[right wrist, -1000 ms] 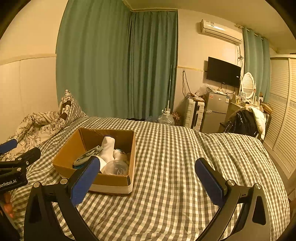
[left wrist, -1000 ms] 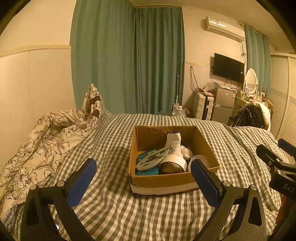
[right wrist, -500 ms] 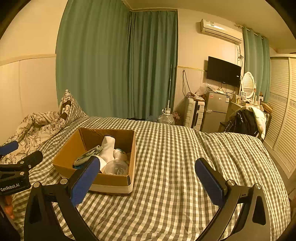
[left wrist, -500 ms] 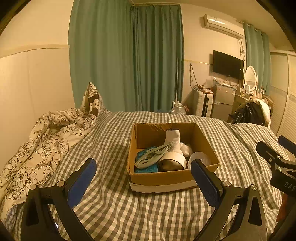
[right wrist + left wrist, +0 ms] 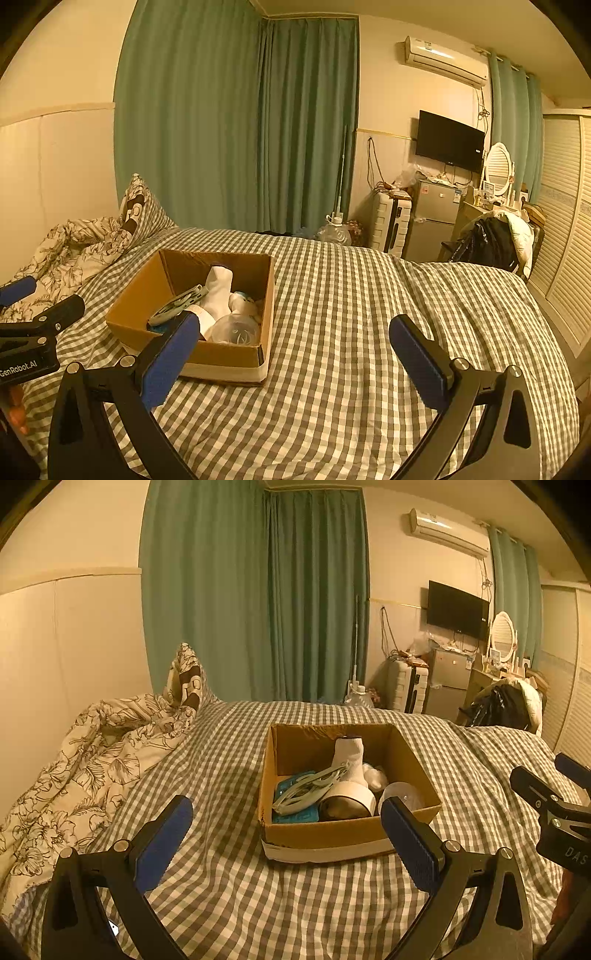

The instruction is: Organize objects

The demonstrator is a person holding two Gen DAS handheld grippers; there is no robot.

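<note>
A brown cardboard box (image 5: pixel 325 834) sits on the checked bed cover (image 5: pixel 221 760). It holds a white sock (image 5: pixel 351 757), a pale green hanger-like piece (image 5: pixel 314 788), a tape roll (image 5: pixel 347 801), a teal flat item (image 5: pixel 295 814) and a clear round container (image 5: pixel 402 794). My left gripper (image 5: pixel 286 842) is open and empty, just before the box's near wall. The box also shows in the right wrist view (image 5: pixel 225 360), left of centre. My right gripper (image 5: pixel 295 360) is open and empty, over the cover to the right of the box.
A floral duvet (image 5: pixel 81 760) is bunched at the left by the wall, with a pillow (image 5: pixel 186 679) behind it. Green curtains (image 5: pixel 258 590) hang behind the bed. A fridge (image 5: pixel 432 221), a suitcase (image 5: pixel 391 221) and a chair with clothes (image 5: pixel 495 236) stand at the right.
The left wrist view has shifted slightly, with the box a little lower and nearer the fingers. The right gripper has barely moved. Both stay open.
</note>
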